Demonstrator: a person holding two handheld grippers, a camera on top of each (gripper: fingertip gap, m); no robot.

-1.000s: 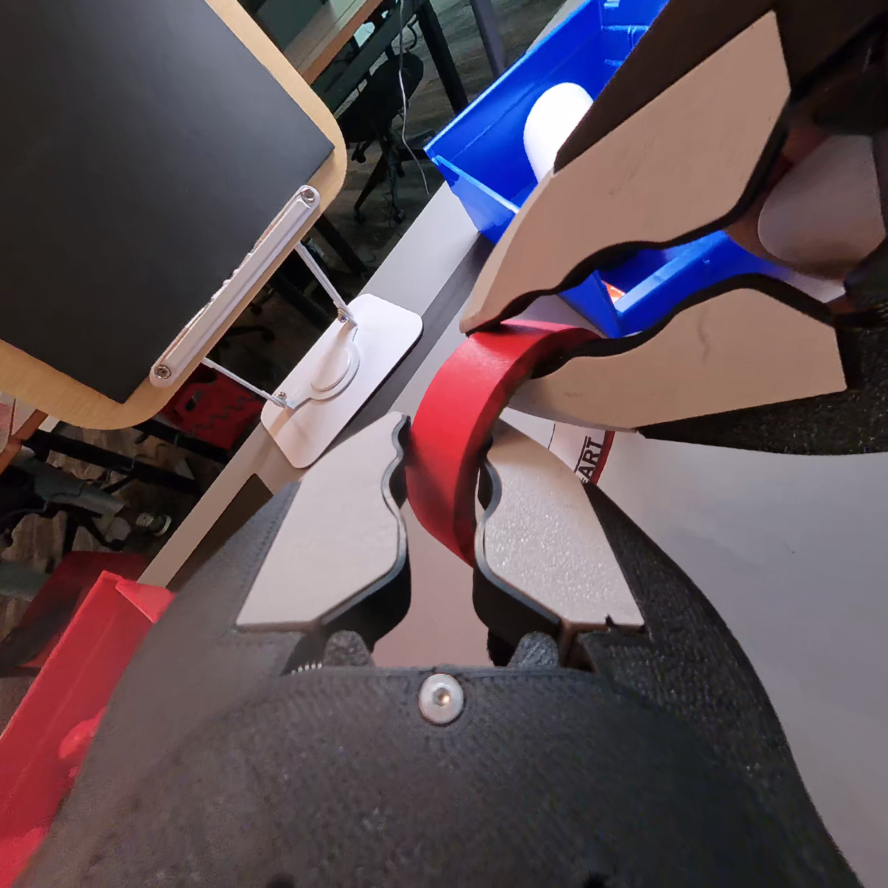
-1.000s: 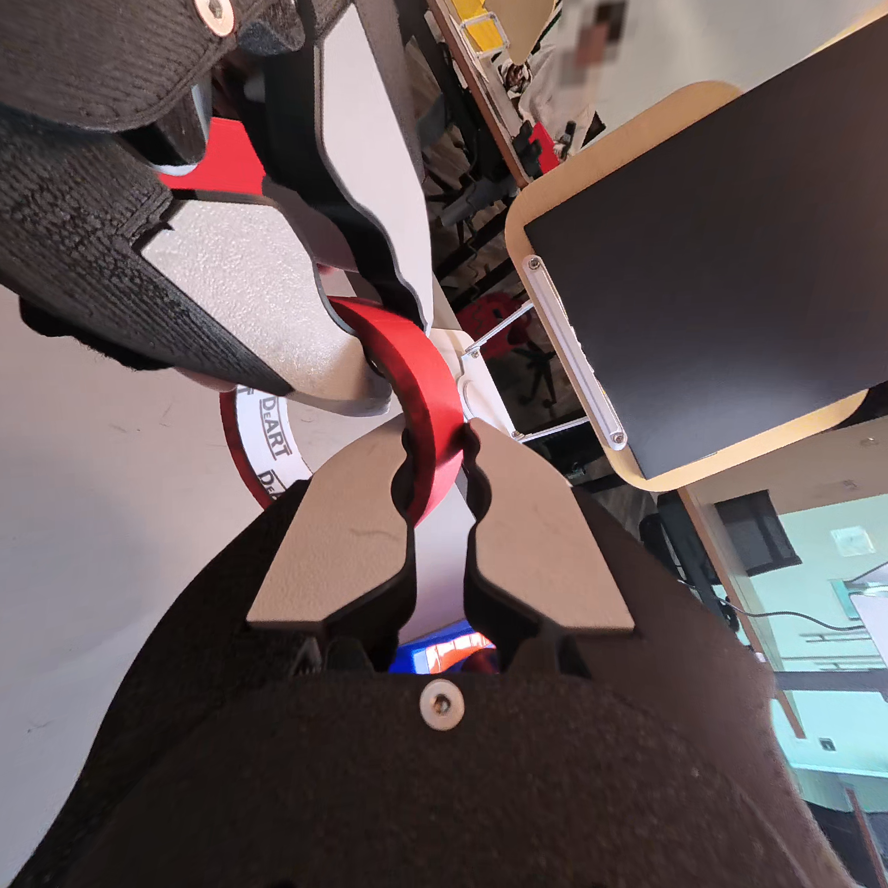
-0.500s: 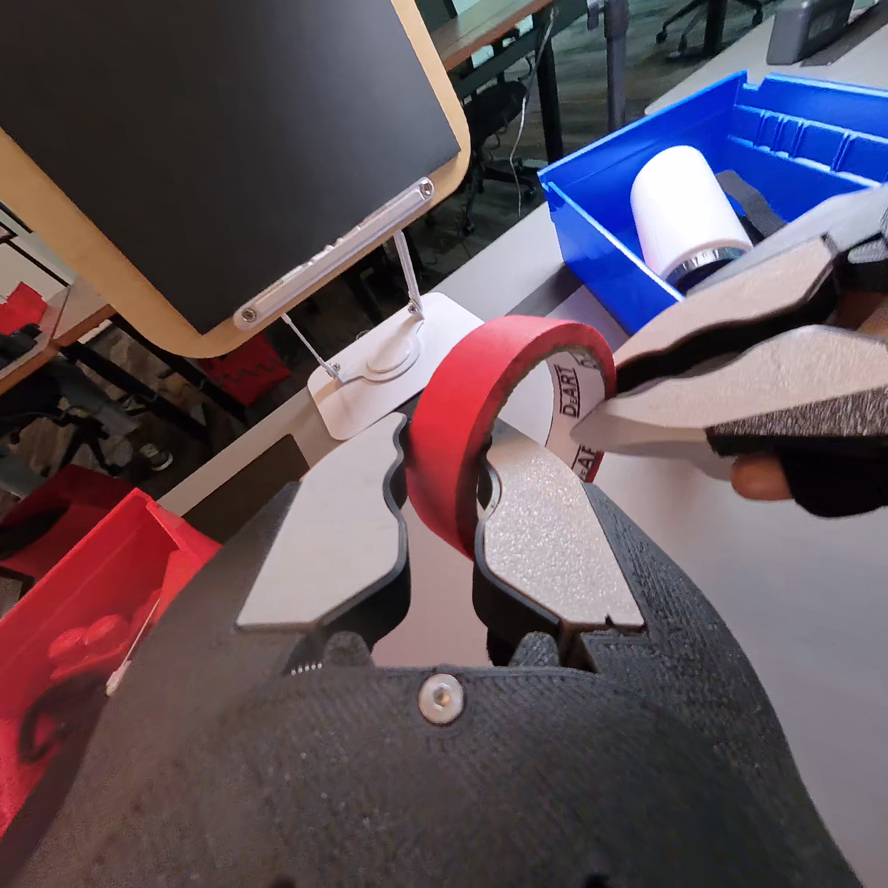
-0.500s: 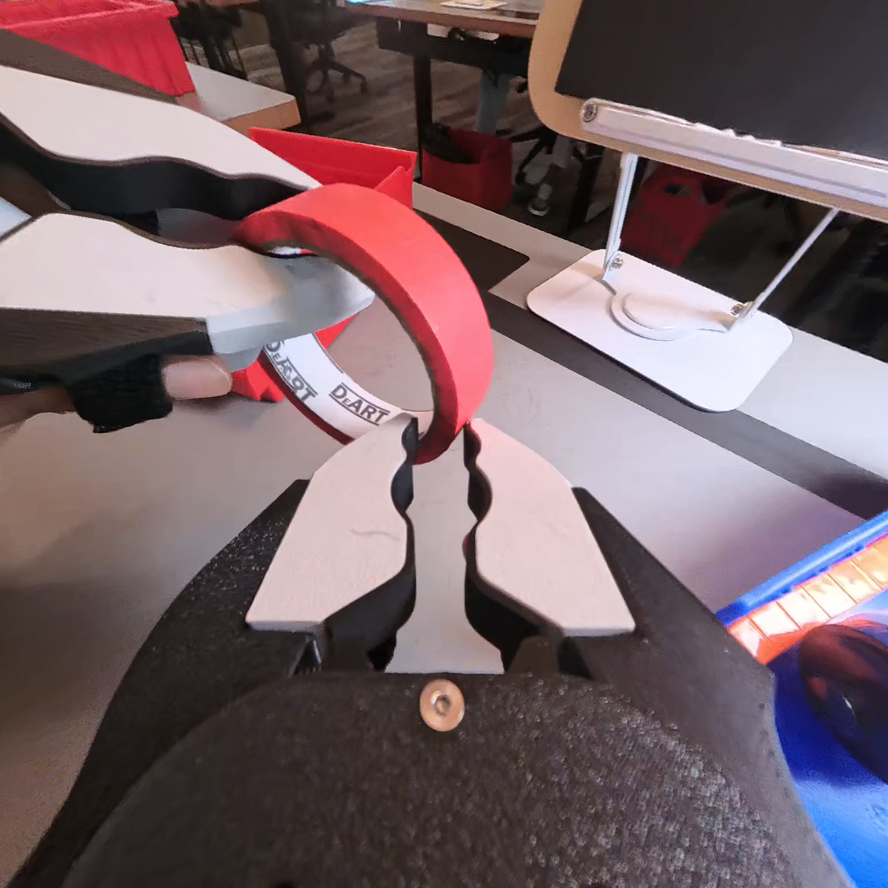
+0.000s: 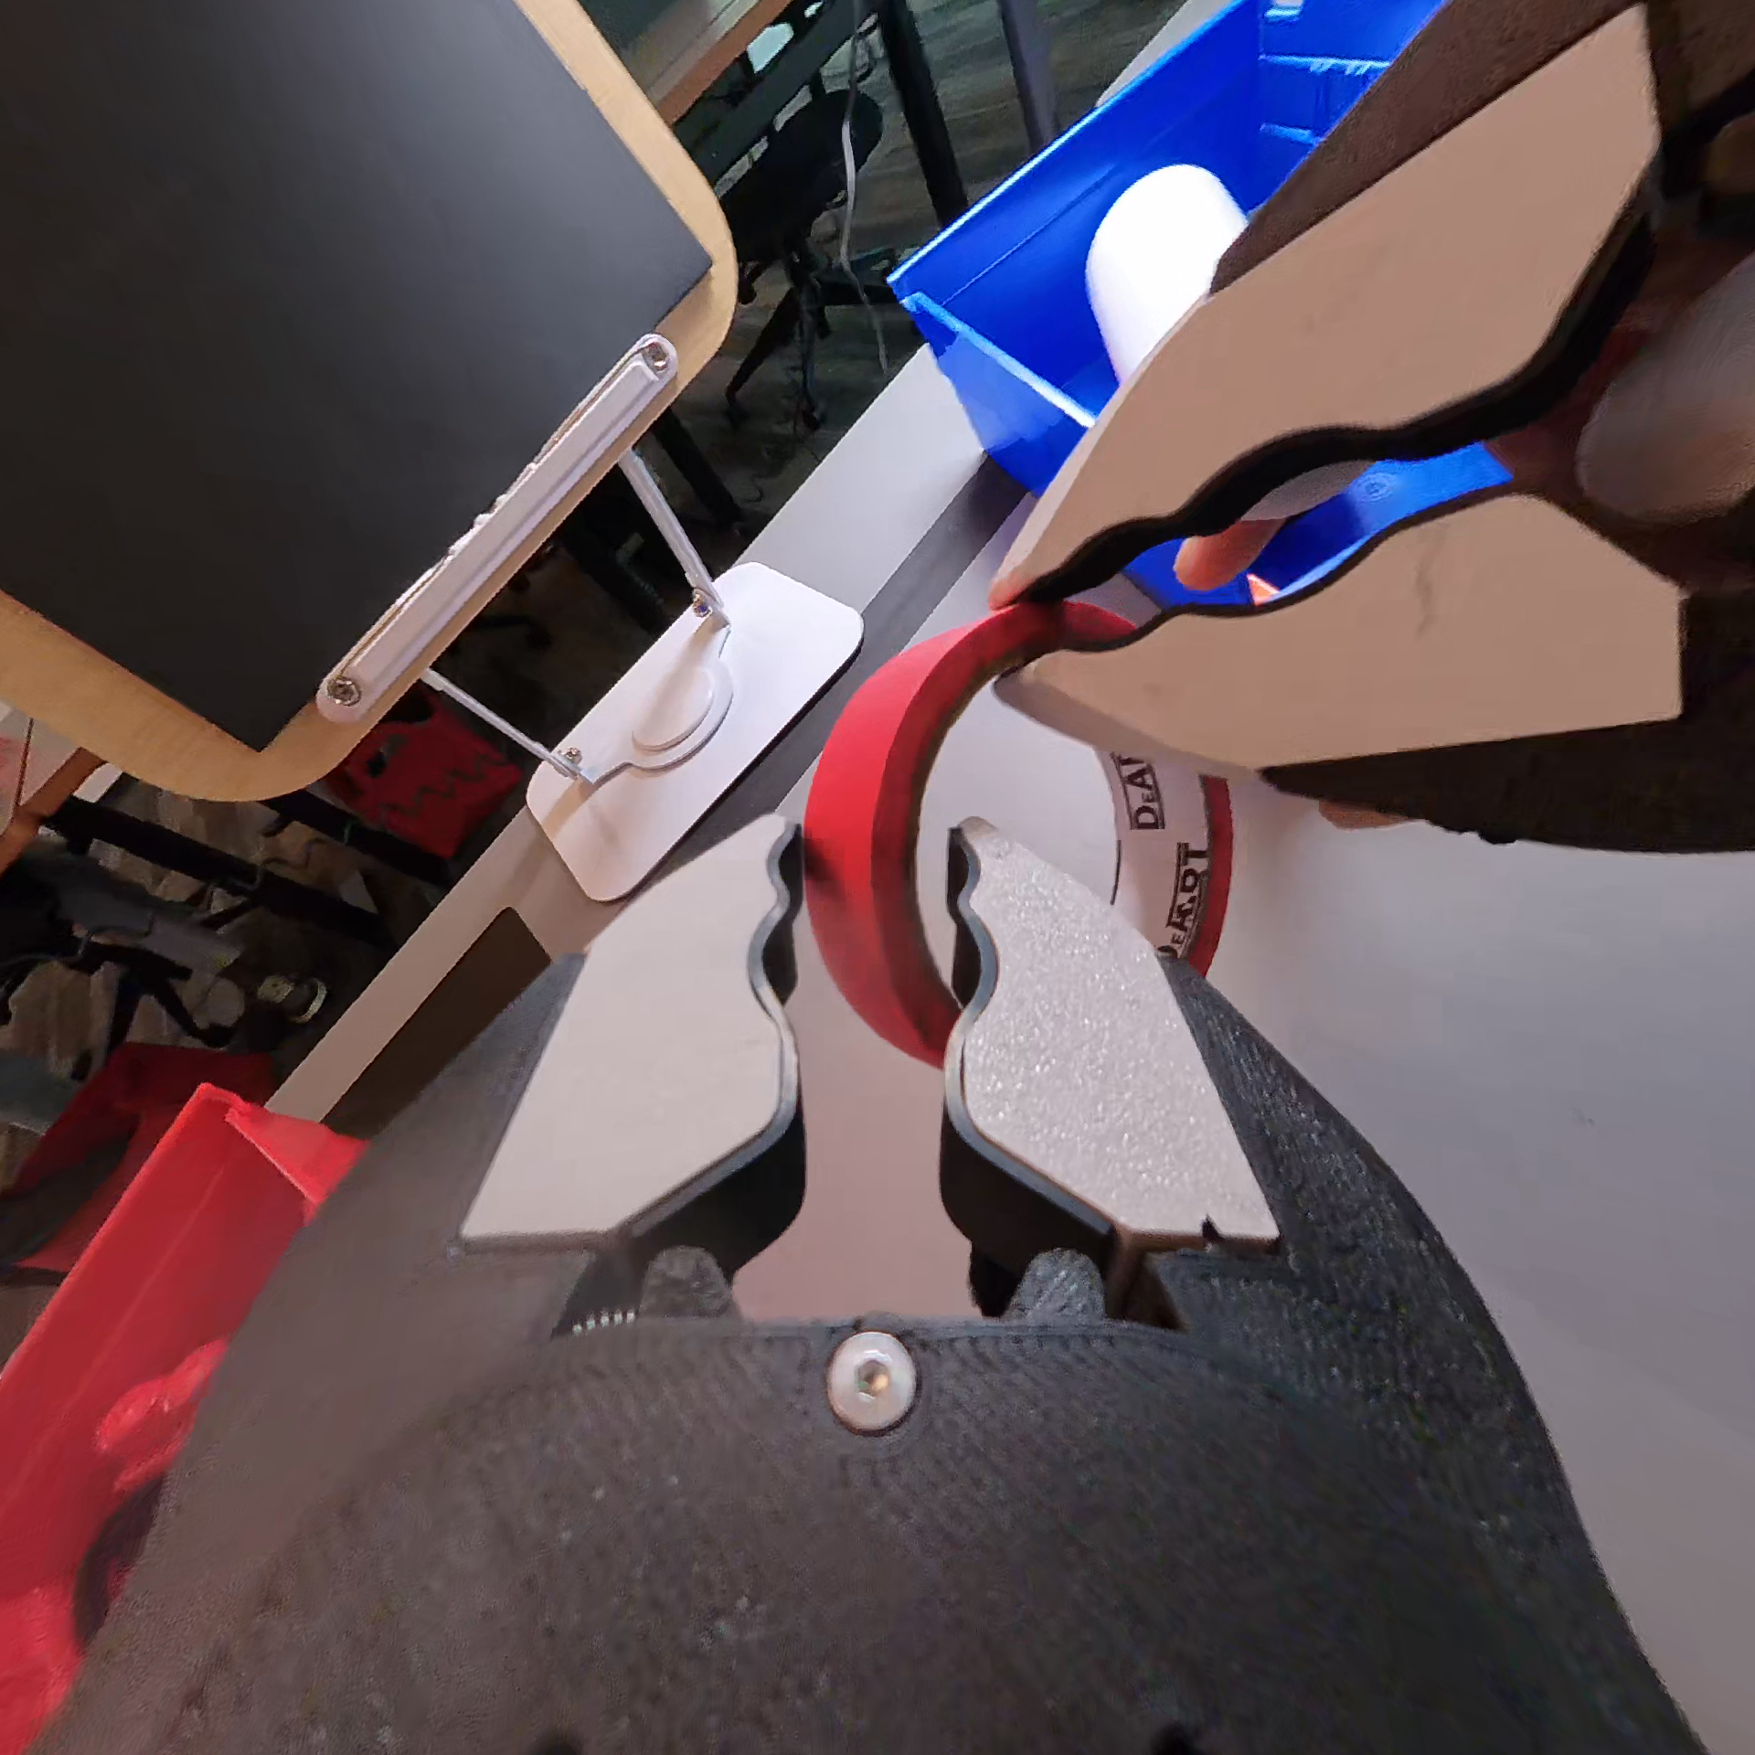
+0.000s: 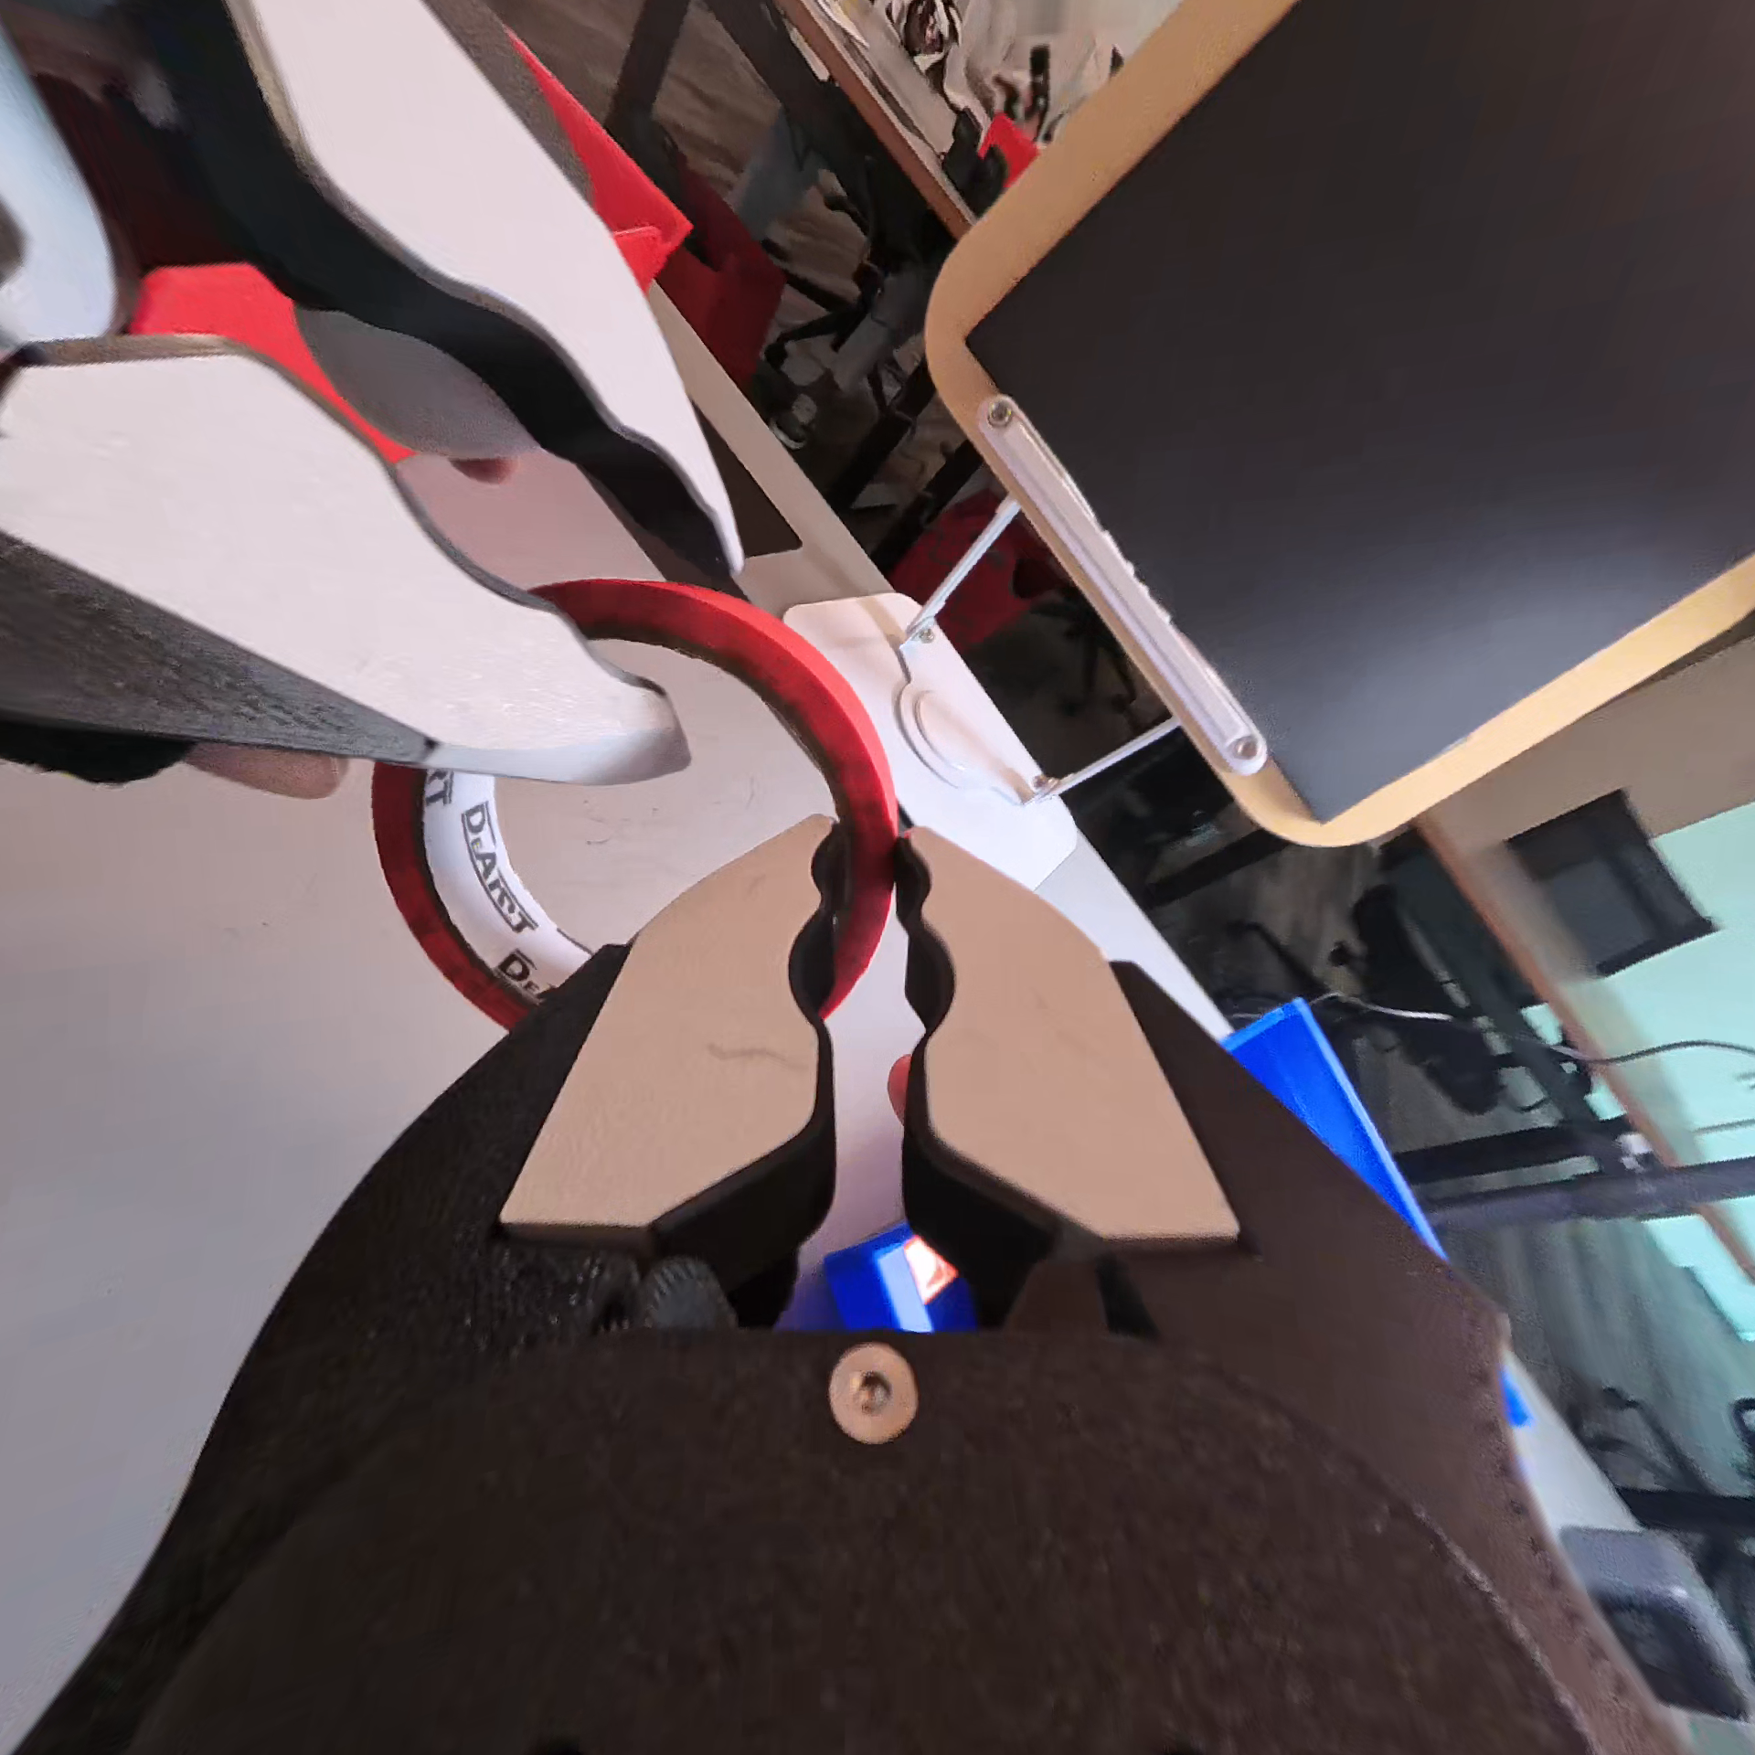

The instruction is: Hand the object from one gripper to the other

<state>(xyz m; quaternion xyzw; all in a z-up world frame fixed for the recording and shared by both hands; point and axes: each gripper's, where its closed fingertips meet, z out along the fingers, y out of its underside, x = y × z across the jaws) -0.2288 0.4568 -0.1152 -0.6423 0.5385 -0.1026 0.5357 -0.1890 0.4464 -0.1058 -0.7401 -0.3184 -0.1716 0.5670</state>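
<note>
The red tape roll (image 5: 869, 883) is up in the air above the grey tabletop (image 5: 1472, 1092), standing on its edge with its white inside ring showing. The right gripper (image 6: 866, 850) has its fingers (image 6: 703, 1035) pinched tight on the roll's band, one finger inside the ring and one outside. The left gripper (image 5: 874, 840) has its fingers (image 5: 1073, 1054) spread apart. The band sits in the gap between them. It looks like it rests against the inner finger, but I can't be sure it touches.

In the left wrist view, the right gripper comes in from the top right and bites the top of the roll.

Behind the roll, a black board with a wooden rim (image 5: 285, 332) stands on a white stand (image 5: 693, 731). A blue bin (image 5: 1026, 313) with a white cylinder (image 5: 1149, 256) in it sits on the tabletop, farther back. A red bin (image 5: 142, 1330) is low on the left.
</note>
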